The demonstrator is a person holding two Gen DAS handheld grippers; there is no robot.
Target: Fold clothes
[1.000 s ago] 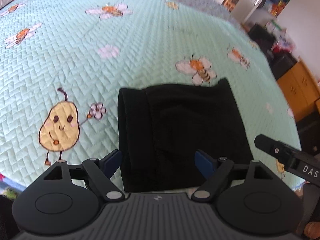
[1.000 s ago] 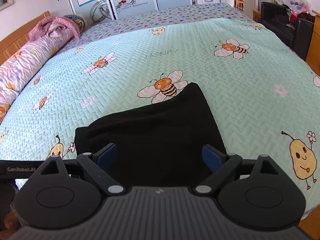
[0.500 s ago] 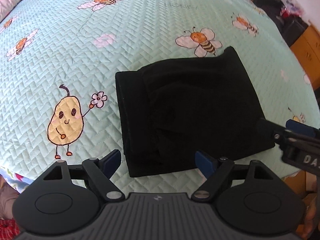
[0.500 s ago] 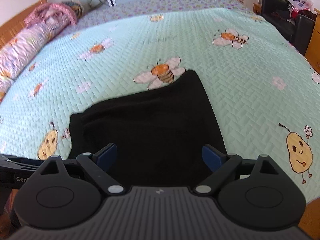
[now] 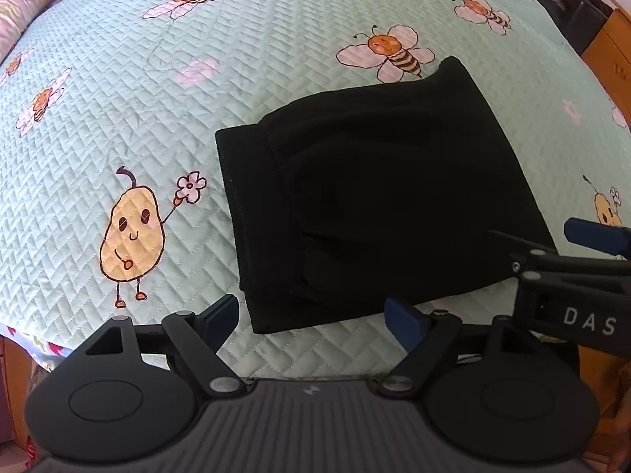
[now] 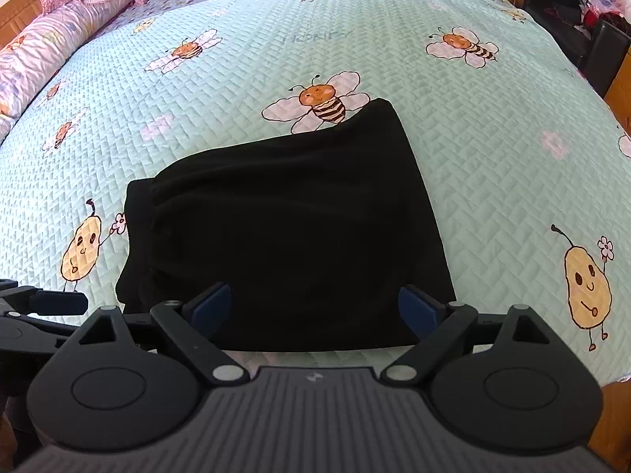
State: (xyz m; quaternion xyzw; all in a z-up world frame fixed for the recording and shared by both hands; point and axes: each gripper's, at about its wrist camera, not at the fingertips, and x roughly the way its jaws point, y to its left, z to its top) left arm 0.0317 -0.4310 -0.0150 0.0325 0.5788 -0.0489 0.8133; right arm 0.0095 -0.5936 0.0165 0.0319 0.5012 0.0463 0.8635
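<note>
A black garment [image 5: 374, 193] lies folded into a compact rectangle on the mint quilted bedspread [image 5: 157, 90], near the bed's front edge. My left gripper [image 5: 313, 321] hovers open above the garment's front left corner, nothing between its blue pads. In the right wrist view the same black garment [image 6: 288, 228] fills the middle, and my right gripper [image 6: 315, 309] stands open over its front edge, empty. The right gripper shows at the right side of the left wrist view [image 5: 591, 252]. The left gripper's tip [image 6: 59, 301] pokes in at the left of the right wrist view.
The bedspread carries bee and pear cartoons. A rolled floral quilt [image 6: 43, 51] lies along the left side of the bed. Dark seating [image 6: 575, 35] and a wooden cabinet [image 5: 611, 51] stand off the bed's right. The bed's front edge [image 5: 315, 370] runs just under the grippers.
The left wrist view has swung and rolled, so the garment now sits further up and right, with bedspread showing in front of it. The right gripper's view tilted down slightly. Both stay open.
</note>
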